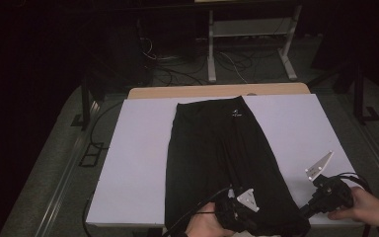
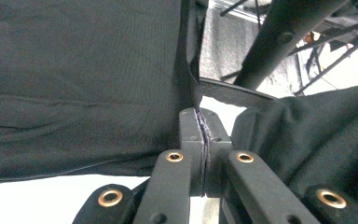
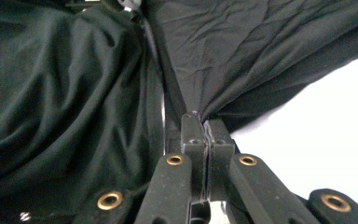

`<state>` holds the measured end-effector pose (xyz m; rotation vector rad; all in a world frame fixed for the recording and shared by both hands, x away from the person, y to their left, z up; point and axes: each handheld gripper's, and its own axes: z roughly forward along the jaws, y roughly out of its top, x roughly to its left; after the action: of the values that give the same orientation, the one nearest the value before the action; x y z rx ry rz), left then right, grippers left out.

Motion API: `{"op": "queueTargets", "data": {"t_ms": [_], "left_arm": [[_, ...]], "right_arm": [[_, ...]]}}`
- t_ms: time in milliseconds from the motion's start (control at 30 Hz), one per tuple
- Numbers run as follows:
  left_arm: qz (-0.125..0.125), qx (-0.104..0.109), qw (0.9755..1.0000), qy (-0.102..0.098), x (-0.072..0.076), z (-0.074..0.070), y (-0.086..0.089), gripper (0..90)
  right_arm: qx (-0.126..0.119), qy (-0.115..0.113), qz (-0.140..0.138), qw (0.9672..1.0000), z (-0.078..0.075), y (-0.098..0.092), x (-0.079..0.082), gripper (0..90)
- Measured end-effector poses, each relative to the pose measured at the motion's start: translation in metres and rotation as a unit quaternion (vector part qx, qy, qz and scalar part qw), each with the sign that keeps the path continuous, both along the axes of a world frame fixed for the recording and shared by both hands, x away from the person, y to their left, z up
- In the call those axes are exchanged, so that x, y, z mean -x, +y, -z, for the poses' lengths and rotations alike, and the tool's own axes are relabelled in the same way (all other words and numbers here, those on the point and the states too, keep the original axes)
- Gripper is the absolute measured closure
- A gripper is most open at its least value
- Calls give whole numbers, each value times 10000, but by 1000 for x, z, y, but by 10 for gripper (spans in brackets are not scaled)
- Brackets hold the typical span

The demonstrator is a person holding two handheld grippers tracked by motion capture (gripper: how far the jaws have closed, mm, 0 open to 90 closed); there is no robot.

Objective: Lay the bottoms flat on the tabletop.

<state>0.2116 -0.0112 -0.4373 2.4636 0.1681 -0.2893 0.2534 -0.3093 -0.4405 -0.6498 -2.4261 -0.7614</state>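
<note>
left claw point(image 2: 200, 122) and right claw point(image 3: 201, 122) each pinch the black garment's point(image 1: 217, 148) hem — high view shows it flat on the table point(image 1: 138, 148).

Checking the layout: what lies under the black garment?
The white tabletop shows all around the garment, so it lies under it. Anything else beneath is hidden by the cloth.

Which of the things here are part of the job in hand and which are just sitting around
In the job: black garment on the white table; left gripper and right gripper, both shut on its near hem.

Lying about: white frame legs and loose cables on the floor behind the table.
</note>
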Motion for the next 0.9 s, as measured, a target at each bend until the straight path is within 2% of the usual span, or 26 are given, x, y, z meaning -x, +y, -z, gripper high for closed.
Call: {"op": "queueTargets", "data": {"t_ms": [67,100,133,167,200,233,267,333,400,433,467,500,533,567,600,667,700,767,800,833,867,900], "left_arm": [[2,23,10000,16,-1,0,2,857],[2,23,10000,16,-1,0,2,799],[-12,42,10000,16,-2,-1,3,767],[-47,81,10000,8,-3,-2,5,767],[-113,133,9998,16,-5,-3,8,739],[-204,211,9996,17,-8,-6,12,620],[-256,260,9993,11,-10,-8,15,620],[-426,428,9982,-14,-16,-13,23,543],[-667,679,9955,35,-27,-21,36,435],[-667,679,9955,35,-27,-21,36,412],[-739,766,9943,36,-33,-24,42,389],[-790,826,9934,38,-36,-25,46,389],[-923,942,9913,41,-43,-29,54,355],[-923,942,9913,41,-43,-29,54,339],[-1002,1002,9899,15,-47,-32,59,315],[-1111,1069,9880,-33,-52,-34,66,301],[-1156,1116,9870,-46,-56,-36,69,259],[-1241,1166,9854,-35,-62,-39,75,248],[-1308,1210,9840,-35,-65,-40,78,233],[-1365,1257,9826,-36,-69,-42,82,233],[-1497,1356,9794,-28,-78,-46,90,205],[-1497,1356,9794,-28,-78,-46,90,191]], "right_arm": [[29,56,-131,9999,0,2,2,817],[29,56,-131,9999,0,2,2,817],[37,-64,-103,9999,-2,2,3,717],[37,-64,-103,9999,-2,2,3,717],[23,-138,-65,9999,-3,1,3,685],[-25,-287,115,9995,-7,-1,0,627],[-25,-287,115,9995,-7,-1,0,627],[-124,-378,244,9989,-10,-2,-3,583],[-192,-570,428,9973,-13,-2,-9,519],[-192,-570,428,9973,-13,-2,-9,519],[-202,-703,540,9959,-16,0,-13,474],[-202,-703,540,9959,-16,0,-13,474],[-223,-817,614,9945,-19,1,-16,438],[-223,-817,614,9945,-19,1,-16,438],[-254,-927,768,9924,-21,3,-20,403],[-274,-942,780,9921,-22,3,-21,394],[-282,-1091,889,9896,-24,4,-25,323],[-298,-1099,927,9892,-25,5,-26,302],[-302,-1240,1034,9864,-27,7,-31,226],[-302,-1240,1034,9864,-27,7,-31,226],[-341,-1328,1126,9841,-29,9,-37,166],[-341,-1328,1126,9841,-29,9,-37,166]]}}
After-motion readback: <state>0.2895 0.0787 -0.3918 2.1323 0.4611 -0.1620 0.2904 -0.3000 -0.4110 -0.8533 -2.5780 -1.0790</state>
